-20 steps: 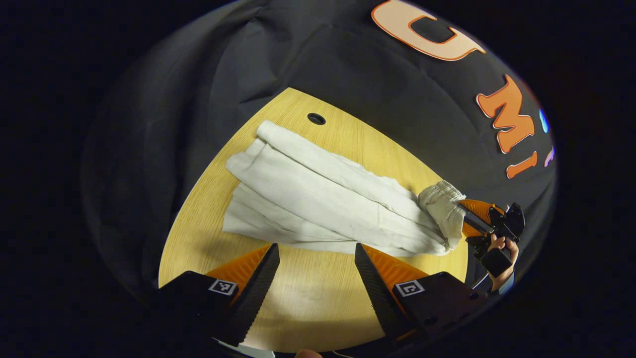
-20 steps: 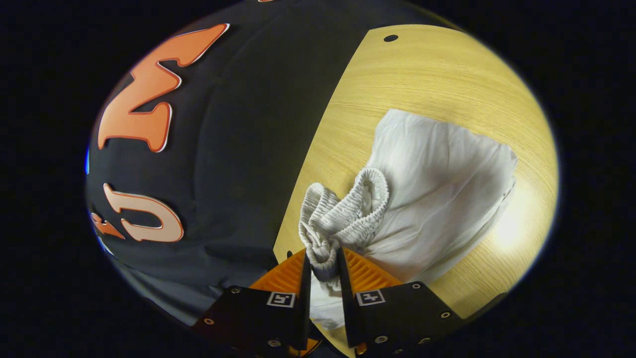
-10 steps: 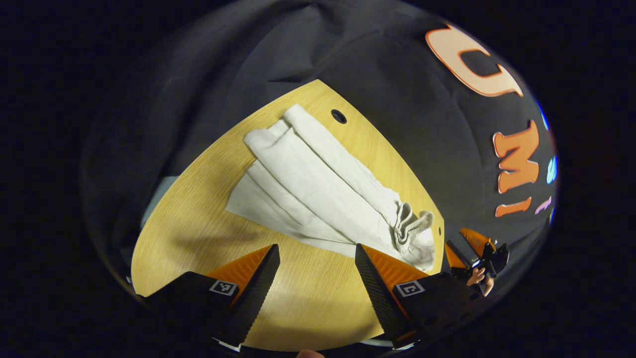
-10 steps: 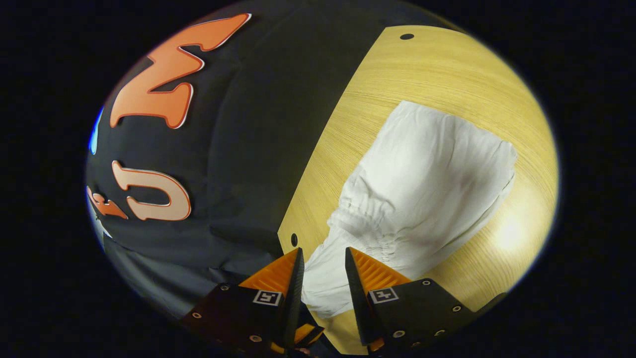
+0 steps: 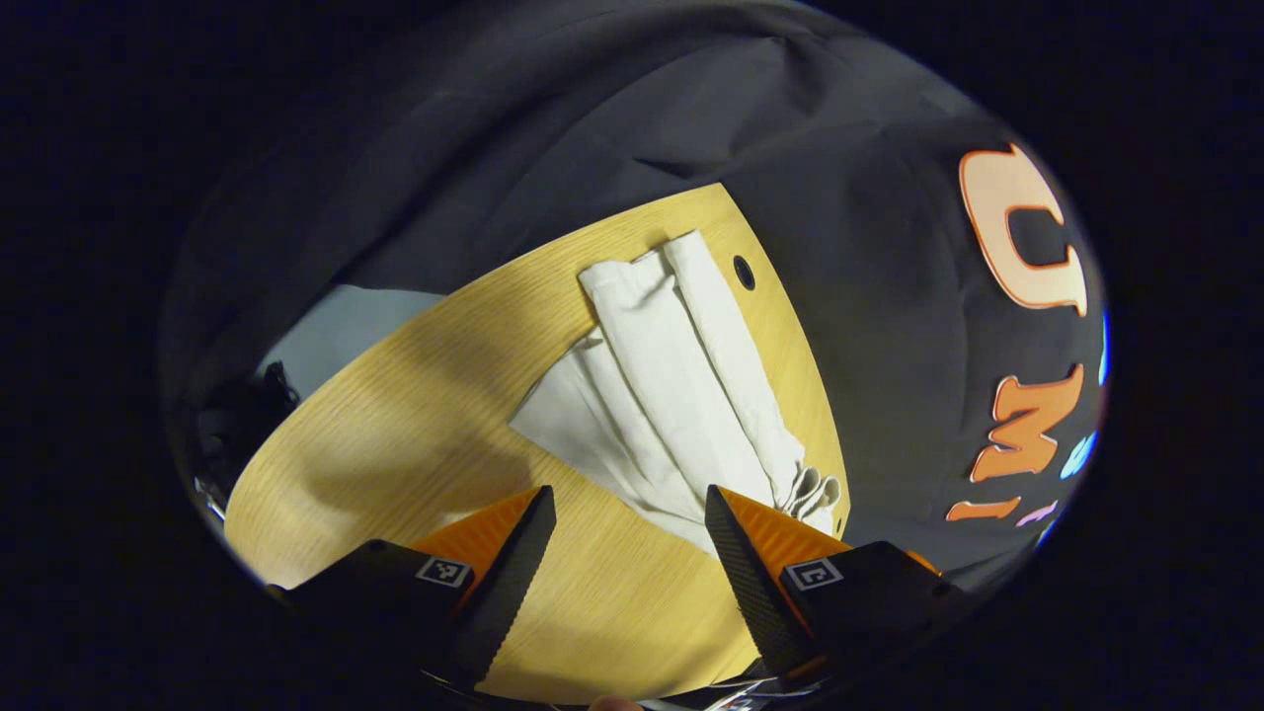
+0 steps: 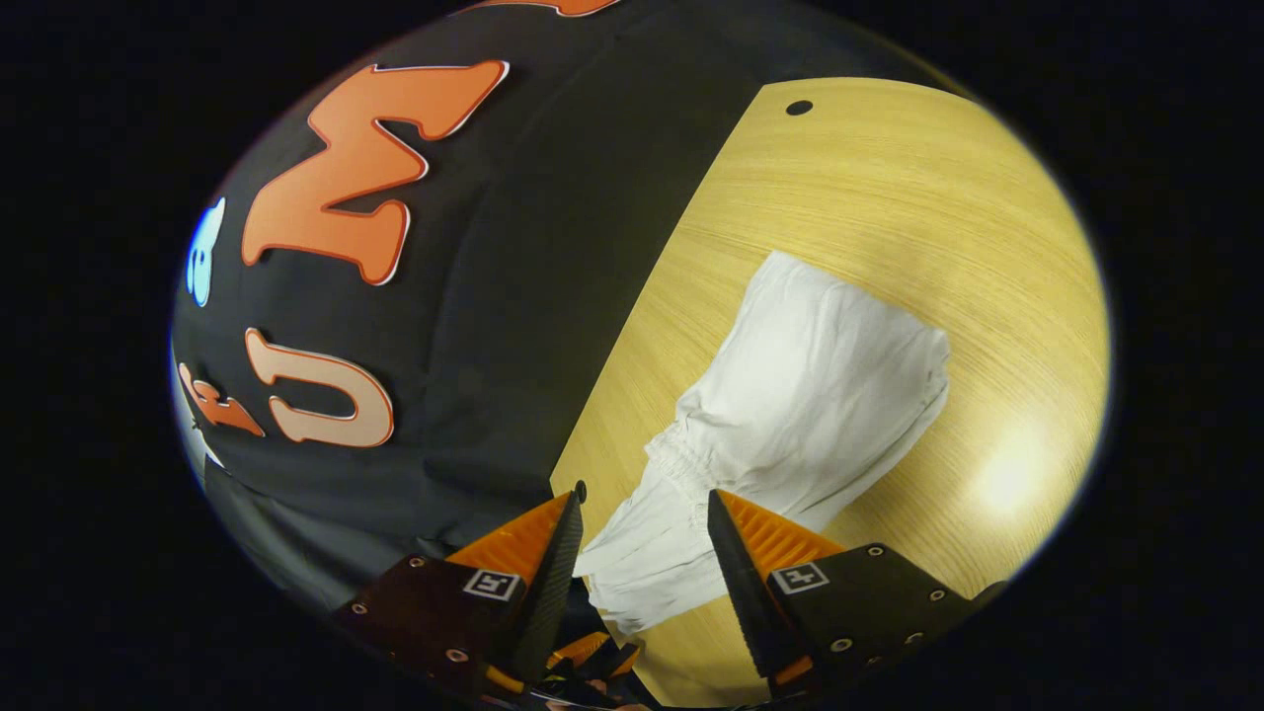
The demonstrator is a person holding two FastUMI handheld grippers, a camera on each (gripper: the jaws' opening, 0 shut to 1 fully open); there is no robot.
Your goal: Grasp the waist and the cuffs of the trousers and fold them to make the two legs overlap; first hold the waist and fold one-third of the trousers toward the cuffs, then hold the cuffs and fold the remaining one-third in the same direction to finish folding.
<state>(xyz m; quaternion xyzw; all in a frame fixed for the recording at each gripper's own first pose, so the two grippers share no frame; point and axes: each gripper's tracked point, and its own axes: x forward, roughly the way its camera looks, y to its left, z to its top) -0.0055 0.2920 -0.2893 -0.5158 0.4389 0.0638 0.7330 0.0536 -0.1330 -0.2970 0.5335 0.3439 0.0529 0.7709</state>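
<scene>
White trousers (image 5: 671, 385) lie on the wooden table (image 5: 395, 434), legs stacked lengthwise. Their gathered elastic waist (image 5: 815, 489) rests near the table's right edge in the left gripper view, and the cuffs (image 5: 642, 272) point toward the far corner. My left gripper (image 5: 627, 509) hovers open over bare wood, short of the cloth's near edge. In the right gripper view the trousers (image 6: 820, 395) stretch away from me, with the elastic waist band (image 6: 681, 459) partway along and cloth reaching down between the fingers. My right gripper (image 6: 642, 513) is open above that cloth, holding nothing.
The black cloth wall (image 6: 444, 326) runs close along the table's edge beside the trousers. Small round holes (image 5: 744, 272) (image 6: 798, 107) sit in the tabletop near its corners. Bare wood spreads toward me in the left gripper view and to the right (image 6: 987, 296) in the right gripper view.
My right gripper let go of the waist, which dropped onto the table, and its fingers spread wider. My left gripper swung so the trousers now sit more upright and farther right in its view.
</scene>
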